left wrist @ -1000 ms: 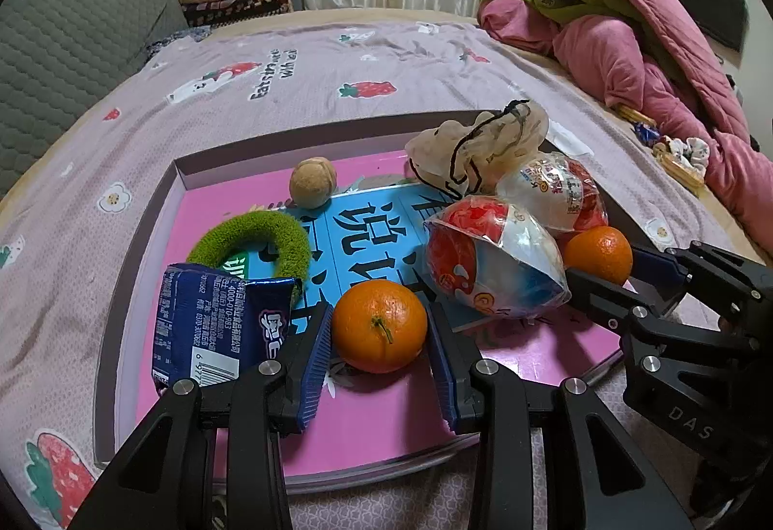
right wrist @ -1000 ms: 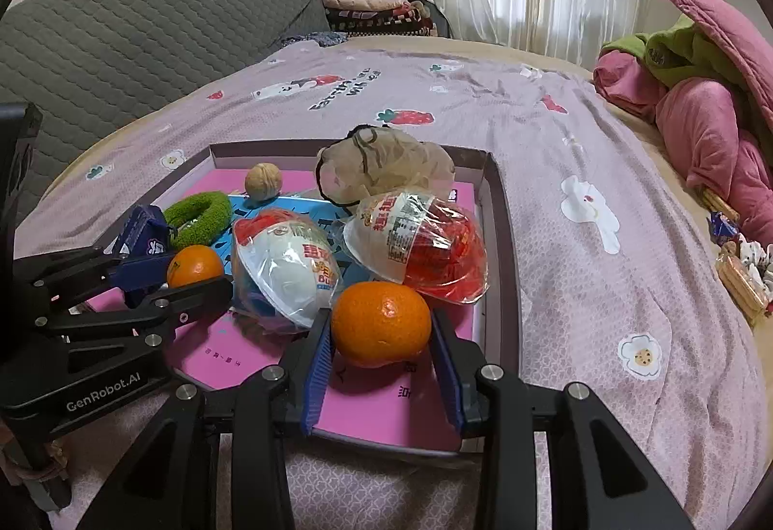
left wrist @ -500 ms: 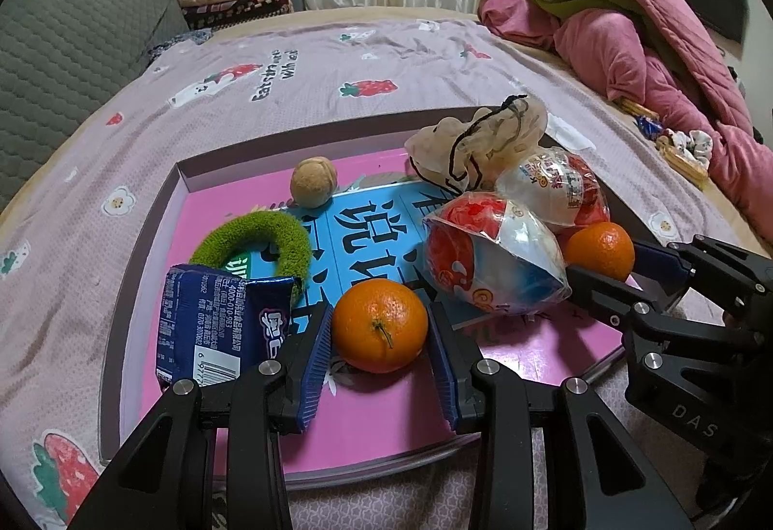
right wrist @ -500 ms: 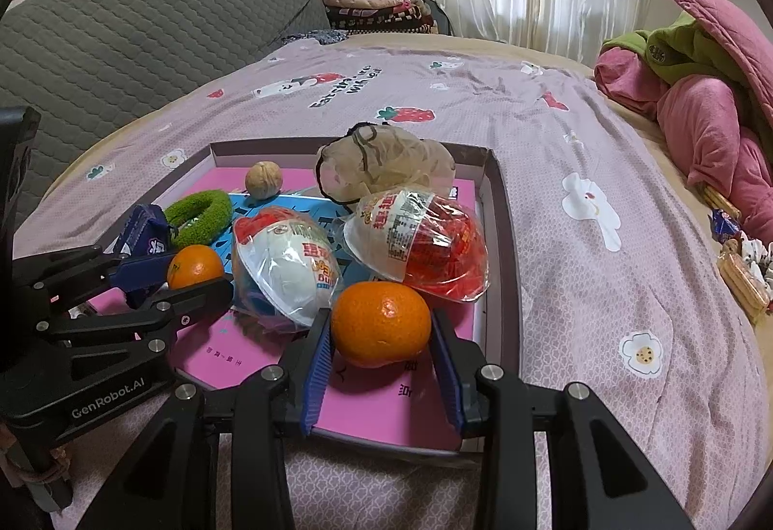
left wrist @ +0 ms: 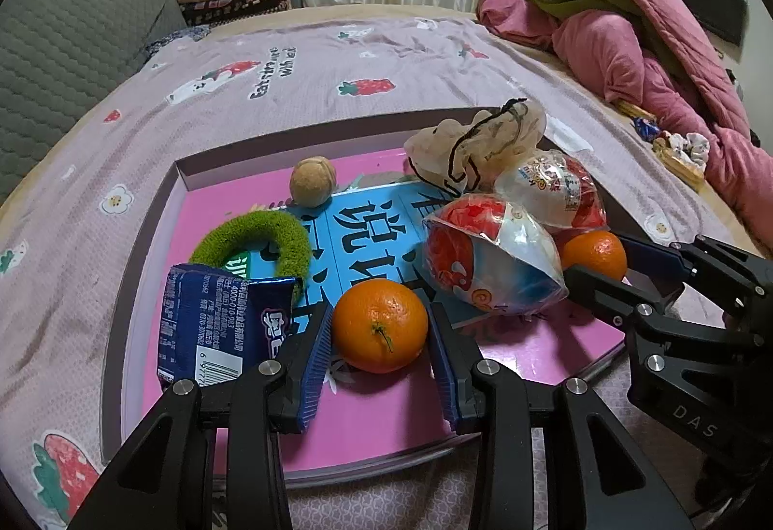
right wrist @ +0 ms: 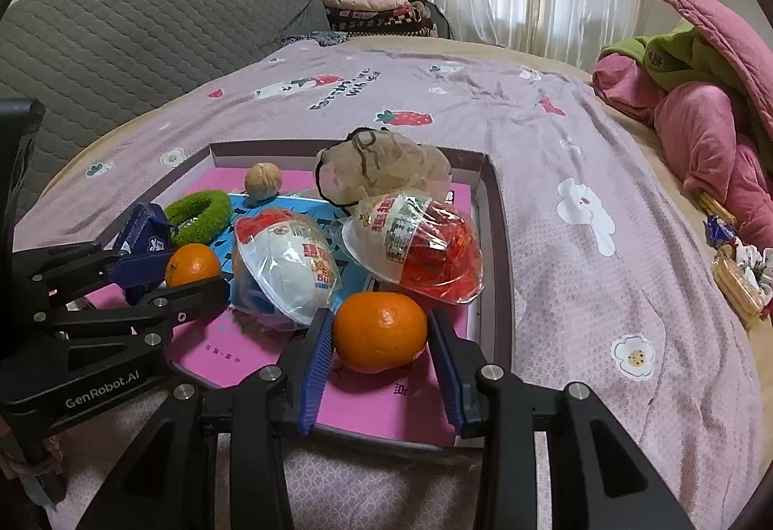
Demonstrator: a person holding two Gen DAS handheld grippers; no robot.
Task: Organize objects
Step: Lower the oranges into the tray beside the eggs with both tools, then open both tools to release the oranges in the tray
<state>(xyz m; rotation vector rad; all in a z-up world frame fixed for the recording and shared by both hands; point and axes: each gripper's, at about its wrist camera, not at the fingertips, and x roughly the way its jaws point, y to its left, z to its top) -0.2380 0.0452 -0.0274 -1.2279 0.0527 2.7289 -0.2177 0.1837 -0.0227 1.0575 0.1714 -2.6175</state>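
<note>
A shallow tray with a pink and blue bottom lies on the bed. My left gripper is shut on an orange at the tray's front. My right gripper is shut on a second orange at the front right; that orange also shows in the left wrist view. Inside the tray lie two wrapped toy eggs, a green ring, a blue snack packet, a walnut and a mesh pouch.
The bed has a lilac strawberry sheet. Pink and green quilts are piled at the right. A grey headboard and folded blankets are at the back left. Small snacks lie at the right edge.
</note>
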